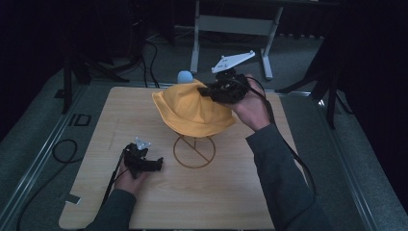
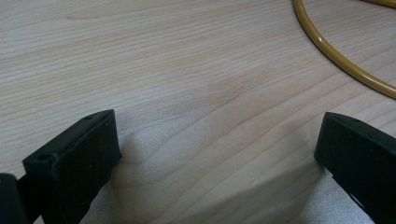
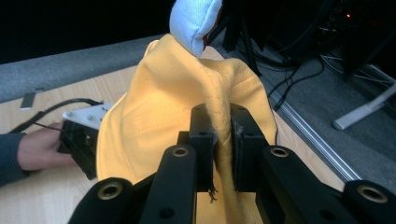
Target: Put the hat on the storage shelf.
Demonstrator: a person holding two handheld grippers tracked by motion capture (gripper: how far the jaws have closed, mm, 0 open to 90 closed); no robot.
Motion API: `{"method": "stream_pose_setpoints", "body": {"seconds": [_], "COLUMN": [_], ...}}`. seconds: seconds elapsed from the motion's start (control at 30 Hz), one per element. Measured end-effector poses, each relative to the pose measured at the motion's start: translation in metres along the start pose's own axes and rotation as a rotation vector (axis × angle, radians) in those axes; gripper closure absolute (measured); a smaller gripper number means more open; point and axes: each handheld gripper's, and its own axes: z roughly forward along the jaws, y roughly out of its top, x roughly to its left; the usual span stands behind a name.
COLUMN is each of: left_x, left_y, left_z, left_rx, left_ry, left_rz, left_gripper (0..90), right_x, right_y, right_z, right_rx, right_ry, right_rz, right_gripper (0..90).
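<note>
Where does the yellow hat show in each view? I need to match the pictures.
High view: yellow hat at table centre, draped over the wire stand, right tongs on its far side.
Left gripper view: not in it; the stand's ring is.
Right gripper view: centre, a fold pinched between the jaws.
Shared landmark: wooden table.

The hat (image 1: 192, 108) is yellow, like an egg yolk, with thin sewn lines across its cloth. Behind it pokes a light blue soft thing (image 1: 184, 76) with a little red at its edge. The wire stand (image 1: 194, 151) under the hat is a golden yellow ring. The tabletop (image 1: 202, 197) is pale wood with wavy brown grain lines. The left claw (image 1: 153, 164) is black, and the right claw (image 1: 208, 90) is black too, with a white plate on top. The person's sleeves (image 1: 279, 178) are dark grey. The floor (image 1: 308, 62) is grey.
</note>
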Motion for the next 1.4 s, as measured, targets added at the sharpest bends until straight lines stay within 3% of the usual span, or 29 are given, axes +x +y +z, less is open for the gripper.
{"method": "stream_pose_setpoints", "body": {"seconds": [0.27, 0.33, 0.5, 0.83, 0.97, 1.07, 1.2, 1.4], "left_x": [0.0, 0.0, 0.0, 0.0, 0.0, 0.0, 0.0, 0.0], "left_y": [0.0, 0.0, 0.0, 0.0, 0.0, 0.0, 0.0, 0.0], "left_z": [0.0, 0.0, 0.0, 0.0, 0.0, 0.0, 0.0, 0.0], "left_rx": [0.001, 0.001, -0.002, 0.003, 0.004, 0.0, 0.002, -0.002], "left_ry": [0.001, 0.0, 0.0, 0.001, -0.001, 0.0, -0.002, 0.001], "left_rz": [0.0, 0.0, -0.004, 0.004, 0.003, 0.0, -0.001, -0.002], "left_gripper": [0.1, 0.1, 0.1, 0.1, 0.1, 0.1, 0.1, 0.1], "right_x": [0.002, 0.003, 0.001, 0.001, 0.002, 0.004, 0.006, 0.004], "right_y": [0.003, 0.002, 0.001, 0.006, 0.005, 0.003, 0.002, 0.001], "right_z": [0.017, 0.02, 0.024, -0.006, -0.009, 0.002, 0.016, 0.033], "right_rx": [0.066, 0.086, 0.123, 0.124, 0.143, 0.169, 0.176, 0.2], "right_ry": [0.033, 0.013, 0.024, 0.043, 0.053, 0.035, 0.051, -0.01], "right_rz": [0.007, -0.006, 0.02, 0.027, 0.018, 0.005, 0.01, 0.018], "right_gripper": [76.3, 75.7, 75.4, 80.5, 80.5, 78.4, 78.4, 79.7]}}
